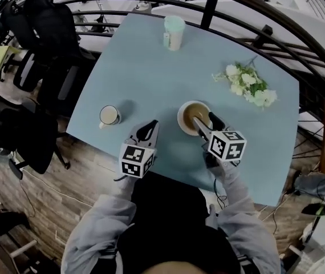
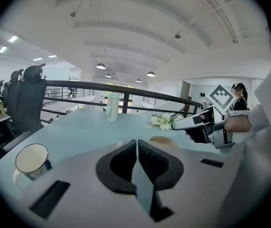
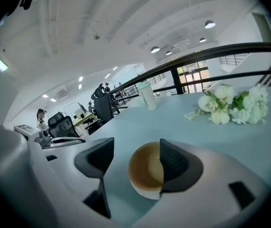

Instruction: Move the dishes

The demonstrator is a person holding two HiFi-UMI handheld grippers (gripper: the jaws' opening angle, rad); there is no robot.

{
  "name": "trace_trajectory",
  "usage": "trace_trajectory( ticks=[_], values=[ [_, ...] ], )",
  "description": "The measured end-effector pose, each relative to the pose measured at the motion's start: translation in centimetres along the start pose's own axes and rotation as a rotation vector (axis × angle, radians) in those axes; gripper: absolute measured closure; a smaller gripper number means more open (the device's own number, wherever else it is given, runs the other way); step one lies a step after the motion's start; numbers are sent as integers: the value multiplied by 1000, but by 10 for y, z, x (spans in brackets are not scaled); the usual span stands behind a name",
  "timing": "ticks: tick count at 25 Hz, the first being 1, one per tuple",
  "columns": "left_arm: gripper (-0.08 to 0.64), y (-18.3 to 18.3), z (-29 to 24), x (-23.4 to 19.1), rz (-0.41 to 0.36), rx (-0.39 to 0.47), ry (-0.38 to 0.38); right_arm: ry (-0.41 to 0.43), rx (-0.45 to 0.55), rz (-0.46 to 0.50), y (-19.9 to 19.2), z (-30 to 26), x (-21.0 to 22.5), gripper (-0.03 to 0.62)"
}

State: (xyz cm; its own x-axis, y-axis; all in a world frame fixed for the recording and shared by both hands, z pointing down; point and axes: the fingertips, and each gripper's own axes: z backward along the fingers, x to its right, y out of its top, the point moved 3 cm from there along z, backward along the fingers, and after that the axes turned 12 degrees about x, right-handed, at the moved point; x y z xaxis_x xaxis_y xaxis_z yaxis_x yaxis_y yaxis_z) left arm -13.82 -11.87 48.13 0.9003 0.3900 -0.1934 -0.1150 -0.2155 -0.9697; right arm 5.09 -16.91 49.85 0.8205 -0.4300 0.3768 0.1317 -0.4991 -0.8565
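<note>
A white bowl with a tan inside rests on the light blue table, near its front edge. My right gripper hovers just over the bowl with its jaws open. In the right gripper view the bowl lies below the gap of the right gripper, and the right jaw covers the bowl's right side; neither pad presses on it. To the left stands a white mug. My left gripper is between mug and bowl, shut on nothing. The left gripper view also shows the mug.
A pale green tumbler stands at the table's far edge. A bunch of white flowers lies at the right. A dark railing curves behind the table. Office chairs crowd the left side.
</note>
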Motion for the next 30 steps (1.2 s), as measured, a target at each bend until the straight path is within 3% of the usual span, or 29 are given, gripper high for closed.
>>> trace_trajectory(
  ticks=[10, 16, 23, 30],
  values=[
    [535, -19, 75, -62, 37, 20, 312, 330, -61, 44, -9, -69, -108, 275],
    [535, -21, 124, -110, 73, 38, 469, 506, -139, 198, -44, -103, -179, 195],
    [535, -22, 161, -157, 87, 27, 546, 597, -191, 355, -91, -144, -227, 190],
    [535, -30, 175, -186, 95, 2, 564, 574, -185, 424, -121, -178, -248, 172]
  ],
)
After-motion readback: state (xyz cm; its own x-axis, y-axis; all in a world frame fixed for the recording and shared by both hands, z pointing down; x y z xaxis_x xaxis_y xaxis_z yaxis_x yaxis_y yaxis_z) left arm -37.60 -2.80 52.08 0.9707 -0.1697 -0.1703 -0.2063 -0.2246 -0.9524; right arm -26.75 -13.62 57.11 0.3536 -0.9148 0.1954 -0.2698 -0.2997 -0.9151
